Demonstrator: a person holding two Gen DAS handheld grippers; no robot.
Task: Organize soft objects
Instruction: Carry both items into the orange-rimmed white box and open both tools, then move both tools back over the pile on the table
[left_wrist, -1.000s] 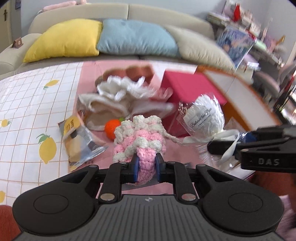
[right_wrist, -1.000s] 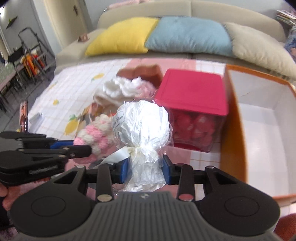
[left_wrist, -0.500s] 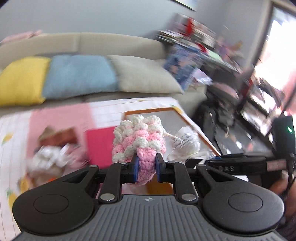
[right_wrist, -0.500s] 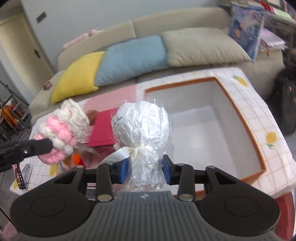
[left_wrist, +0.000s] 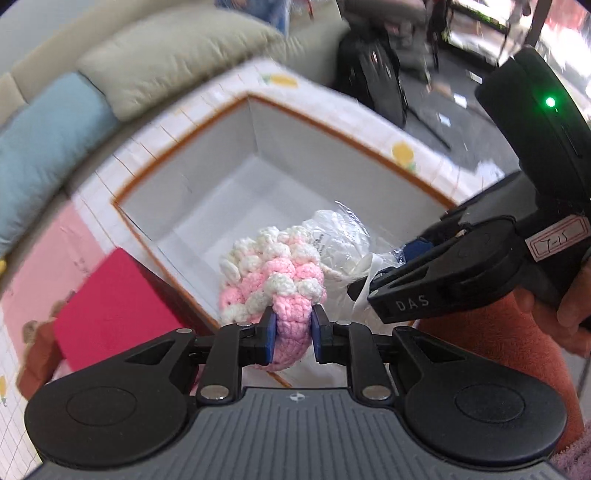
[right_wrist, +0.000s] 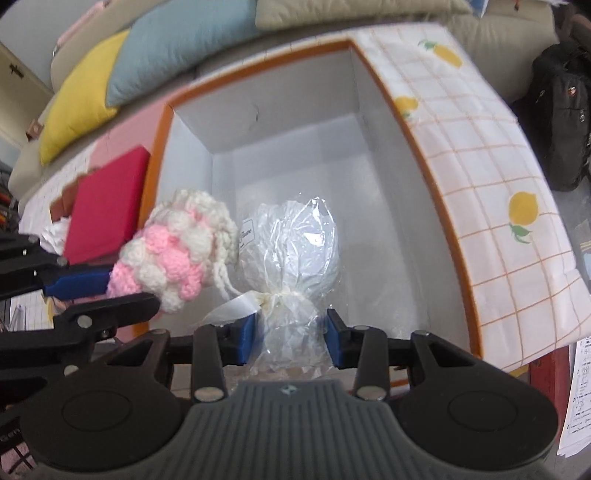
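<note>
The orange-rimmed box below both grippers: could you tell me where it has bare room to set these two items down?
The orange-rimmed box shows a bare white floor from wall to wall; nothing lies in it. The crowding is above its near-left corner, where the crochet pouch and the wrapped white bundle hang side by side. The red lid borders the box's left wall.

The crocheted pouch (left_wrist: 275, 273) is pink and cream-white in bobbled rows, with a plain pink base. The wrapped bundle (right_wrist: 291, 240) is white under clear crinkled cellophane, tied with a cream ribbon (right_wrist: 236, 308). The box (right_wrist: 458, 236) has a white inside and an orange rim. The lid (right_wrist: 107, 206) beside it is deep pink-red. The surface (right_wrist: 491, 155) wears a white cloth with an orange grid and yellow lemons. The cushions are yellow (right_wrist: 81, 99), light blue (right_wrist: 177, 40) and beige (left_wrist: 173, 55). The fingers (right_wrist: 245, 338) carry blue pads on black frames.
</note>
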